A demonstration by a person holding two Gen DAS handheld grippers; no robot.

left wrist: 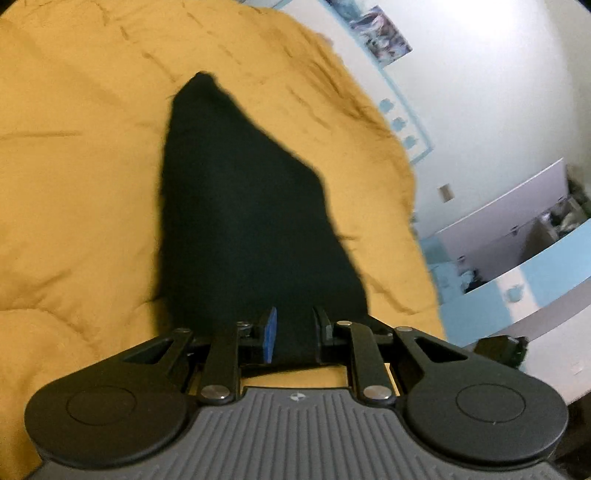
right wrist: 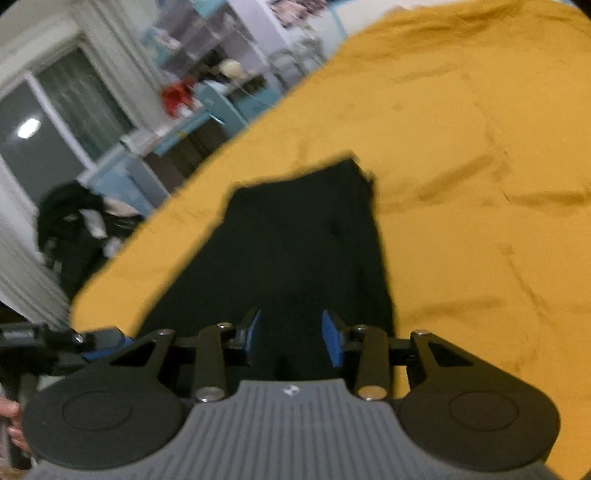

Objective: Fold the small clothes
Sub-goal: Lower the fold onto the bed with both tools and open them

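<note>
A small black garment (left wrist: 236,206) lies on a mustard-yellow bedspread (left wrist: 74,147). In the left wrist view my left gripper (left wrist: 293,332) has its near edge between the blue-padded fingers and is shut on it; the cloth stretches away to a pointed far corner. In the right wrist view the same black garment (right wrist: 295,236) runs forward from my right gripper (right wrist: 291,332), whose blue pads stand apart with the cloth between them; I cannot tell if they pinch it. The left gripper (right wrist: 92,339) shows at the right view's left edge.
The yellow bedspread (right wrist: 480,184) fills most of both views. A white and light-blue wall with pictures (left wrist: 384,33) and a shelf lies beyond the bed's edge. A window with curtains (right wrist: 62,110), cluttered blue furniture (right wrist: 207,107) and a dark pile (right wrist: 77,229) stand beside the bed.
</note>
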